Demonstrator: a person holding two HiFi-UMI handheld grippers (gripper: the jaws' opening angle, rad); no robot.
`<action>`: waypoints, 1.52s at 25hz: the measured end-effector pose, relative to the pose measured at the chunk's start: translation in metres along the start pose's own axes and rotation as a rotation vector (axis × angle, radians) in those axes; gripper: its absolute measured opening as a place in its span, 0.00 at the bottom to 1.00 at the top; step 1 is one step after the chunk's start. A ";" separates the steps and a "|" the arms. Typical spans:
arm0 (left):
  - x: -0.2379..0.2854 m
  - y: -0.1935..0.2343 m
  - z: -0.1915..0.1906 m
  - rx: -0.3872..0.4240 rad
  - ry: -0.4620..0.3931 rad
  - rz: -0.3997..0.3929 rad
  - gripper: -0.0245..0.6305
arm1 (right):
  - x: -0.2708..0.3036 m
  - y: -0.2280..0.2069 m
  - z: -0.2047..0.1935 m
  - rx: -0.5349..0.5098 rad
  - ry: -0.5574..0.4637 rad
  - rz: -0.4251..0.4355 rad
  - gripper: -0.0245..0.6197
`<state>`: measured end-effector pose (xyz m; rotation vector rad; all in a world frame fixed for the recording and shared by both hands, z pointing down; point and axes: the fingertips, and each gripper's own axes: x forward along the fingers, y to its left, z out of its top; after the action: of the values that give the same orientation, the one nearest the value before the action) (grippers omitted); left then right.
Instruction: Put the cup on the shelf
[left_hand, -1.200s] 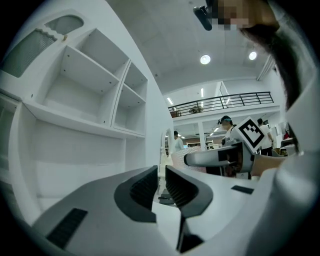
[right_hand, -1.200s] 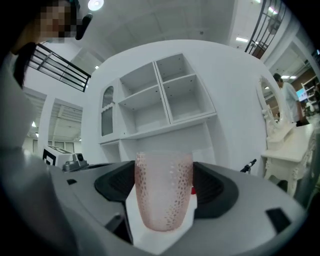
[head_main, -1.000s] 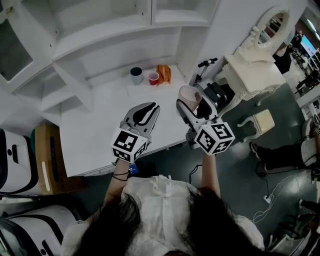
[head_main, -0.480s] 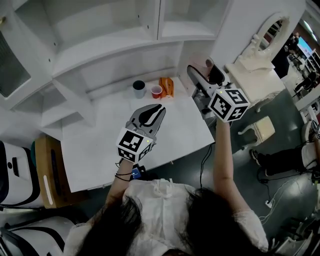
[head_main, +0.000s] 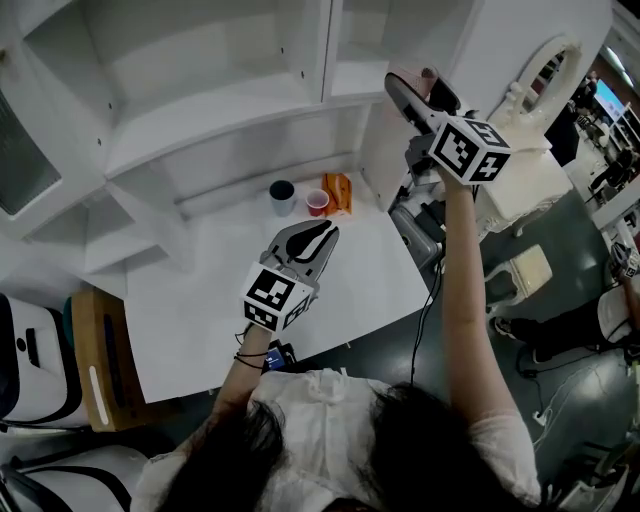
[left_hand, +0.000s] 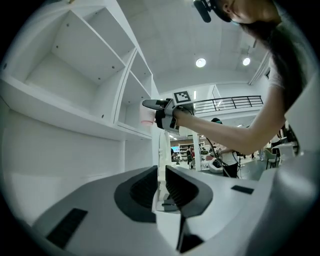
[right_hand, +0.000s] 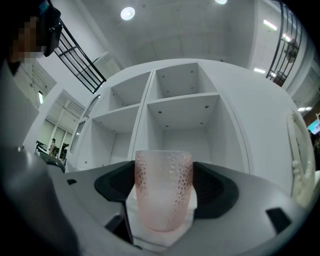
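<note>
Person holds two grippers in front of a white shelf unit (right_hand: 182, 98). R gripper (head_main: 412, 88) is held high, fingers clamped on either side of a pink dotted cup (right_hand: 164, 190). The cup stands upright betw. them, rim reaching past the fingertips, w/ open shelf compartments ahead of the tips. L gripper (head_main: 320, 234) is low over a white table (head_main: 190, 290), fingers nearly together w/ only a thin slit, nothing betw. them. Beyond its fingertips on the table: a dark cup (head_main: 282, 193), a red cup (head_main: 318, 204) and an orange item (head_main: 340, 190).
</note>
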<state>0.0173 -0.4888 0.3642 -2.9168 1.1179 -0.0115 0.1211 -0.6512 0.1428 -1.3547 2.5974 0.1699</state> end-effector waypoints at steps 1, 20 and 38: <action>0.002 0.002 0.000 -0.001 0.000 0.001 0.13 | 0.009 -0.005 0.004 0.007 -0.011 0.003 0.56; 0.005 0.031 -0.010 -0.002 0.025 0.037 0.13 | 0.155 -0.035 -0.023 -0.040 0.216 0.071 0.56; -0.006 0.044 -0.015 0.010 0.047 0.071 0.13 | 0.154 -0.046 -0.053 0.016 0.357 0.052 0.56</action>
<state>-0.0166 -0.5176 0.3782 -2.8805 1.2245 -0.0852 0.0658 -0.8107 0.1579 -1.4252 2.9155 -0.0954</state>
